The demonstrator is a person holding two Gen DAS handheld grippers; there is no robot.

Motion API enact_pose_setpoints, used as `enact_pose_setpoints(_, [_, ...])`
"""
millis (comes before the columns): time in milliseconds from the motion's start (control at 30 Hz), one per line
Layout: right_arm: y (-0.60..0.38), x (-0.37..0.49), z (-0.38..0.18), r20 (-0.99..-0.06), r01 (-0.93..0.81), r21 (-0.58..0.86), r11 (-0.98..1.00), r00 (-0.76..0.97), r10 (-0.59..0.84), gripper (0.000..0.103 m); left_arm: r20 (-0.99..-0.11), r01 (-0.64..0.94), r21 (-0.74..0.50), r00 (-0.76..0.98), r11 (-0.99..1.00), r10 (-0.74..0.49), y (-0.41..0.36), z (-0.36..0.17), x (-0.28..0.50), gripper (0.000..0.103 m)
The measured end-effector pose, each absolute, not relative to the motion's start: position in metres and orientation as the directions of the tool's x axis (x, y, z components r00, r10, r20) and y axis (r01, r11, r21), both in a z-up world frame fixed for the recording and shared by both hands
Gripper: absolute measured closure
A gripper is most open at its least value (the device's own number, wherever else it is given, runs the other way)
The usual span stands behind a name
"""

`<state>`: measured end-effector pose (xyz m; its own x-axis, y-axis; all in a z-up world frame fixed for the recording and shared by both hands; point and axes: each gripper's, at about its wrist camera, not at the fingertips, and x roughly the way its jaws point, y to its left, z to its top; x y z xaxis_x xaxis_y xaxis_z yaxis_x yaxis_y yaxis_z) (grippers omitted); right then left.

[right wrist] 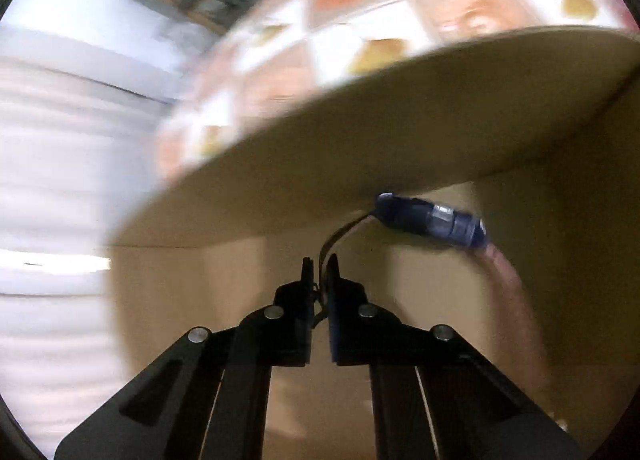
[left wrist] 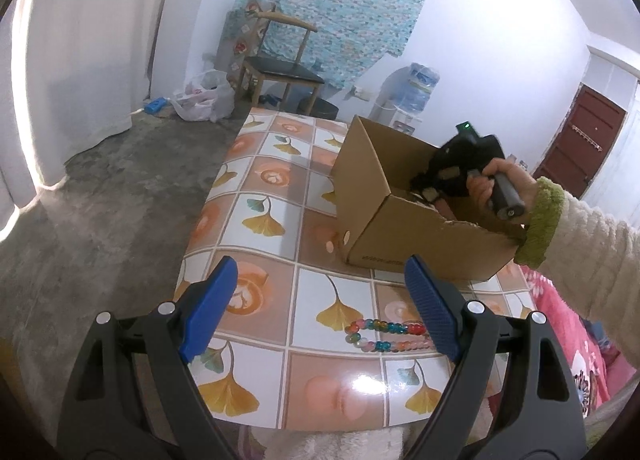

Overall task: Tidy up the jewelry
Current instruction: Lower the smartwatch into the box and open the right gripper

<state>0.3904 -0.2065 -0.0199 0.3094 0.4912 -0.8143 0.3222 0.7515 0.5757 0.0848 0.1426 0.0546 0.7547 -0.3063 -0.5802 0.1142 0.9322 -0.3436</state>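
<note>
Inside box (left wrist: 420,236), right tongs (right wrist: 319,264) pinch what looks like bracelet cord (right wrist: 340,234); left tongs (left wrist: 320,312) wide.

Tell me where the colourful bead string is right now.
In the left wrist view, the bead string lies on the tiled table, in front of the cardboard box, beside the open left gripper's right finger.

**Around the tiled table**

Beyond the far edge of the table (left wrist: 256,188), with its ginkgo-leaf and peach squares, a wooden chair (left wrist: 280,60) with a dark seat stands on the grey concrete floor (left wrist: 100,188). A blue patterned cloth (left wrist: 344,12) hangs on the white wall behind it. A white plastic bag (left wrist: 204,96) and a blue power strip (left wrist: 154,105) lie on the floor left of the chair. A water dispenser (left wrist: 412,94) stands further right, and a dark red door (left wrist: 580,144) beyond it.
</note>
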Motion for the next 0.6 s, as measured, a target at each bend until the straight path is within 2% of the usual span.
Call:
enact_pose_setpoints(67, [-0.189,0.393,-0.026,-0.717,0.290,0.697,0.656,0.274,0.641,0.091,-0.581,0.115,-0.342,0.754,0.933,-0.306,0.142,0.054,0.085,0.021])
enact_pose_setpoints(100, [-0.178,0.393,-0.031,-0.697,0.293,0.715,0.635,0.226,0.680,0.089,-0.585,0.114,-0.337,0.753,0.935,-0.302,0.141,0.054,0.086,0.021])
enact_pose_setpoints(167, [-0.153,0.390,-0.043,-0.689,0.287,0.710,0.643,0.094,0.719,0.066,-0.590,0.111,-0.322,0.753,0.940,-0.291,0.140,0.053,0.085,0.021])
enact_pose_setpoints(300, [-0.128,0.379,-0.034,-0.719,0.196,0.679,0.707,-0.013,0.694,0.063,-0.599,0.118,-0.288,0.752,0.950,-0.275,0.134,0.052,0.085,0.021])
enact_pose_setpoints(600, [-0.150,0.396,0.035,-0.792,0.130,0.599,0.790,0.240,0.561,0.064,-0.607,0.162,-0.238,0.745,0.958,-0.276,0.114,0.052,0.091,0.021])
